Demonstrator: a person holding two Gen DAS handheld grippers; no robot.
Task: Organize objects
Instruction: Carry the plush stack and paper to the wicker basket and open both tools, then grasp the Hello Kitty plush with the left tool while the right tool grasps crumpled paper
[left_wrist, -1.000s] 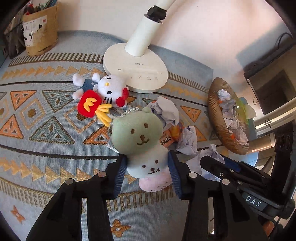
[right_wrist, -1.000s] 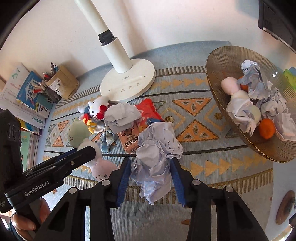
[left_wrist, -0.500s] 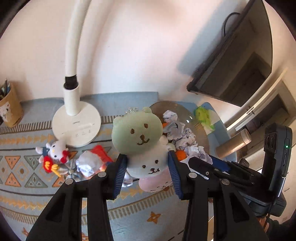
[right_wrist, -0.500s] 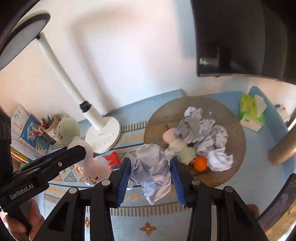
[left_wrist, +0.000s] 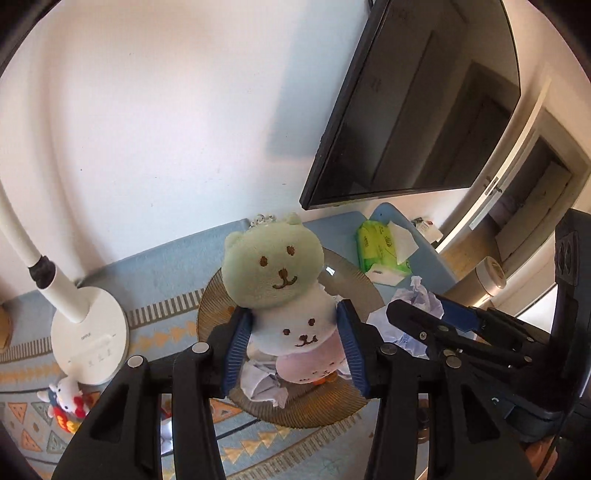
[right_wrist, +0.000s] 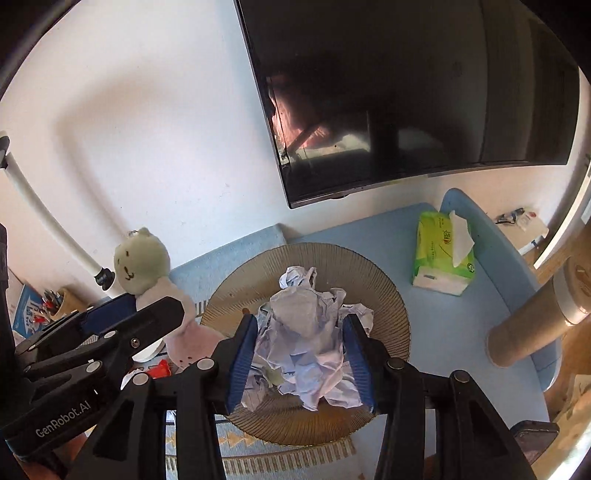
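My left gripper (left_wrist: 293, 349) is shut on a stacked plush toy (left_wrist: 275, 269) with a green bear head, a white middle and a pink bottom. It holds the toy above the round woven tray (left_wrist: 210, 306). My right gripper (right_wrist: 301, 350) is shut on a crumpled paper ball (right_wrist: 303, 317) and holds it over the same tray (right_wrist: 388, 299), which has more crumpled paper in it. The plush toy (right_wrist: 142, 258) and the left gripper show at the left of the right wrist view.
A white desk lamp base (left_wrist: 88, 332) stands left of the tray, with a Hello Kitty plush (left_wrist: 66, 398) in front of it. A green tissue pack (right_wrist: 443, 251) and a cardboard tube (right_wrist: 524, 332) lie to the right. A dark monitor (right_wrist: 406, 92) hangs behind.
Both grippers have lifted their loads off the patterned mat and moved right, to above the woven tray. The views have tilted up toward the wall.
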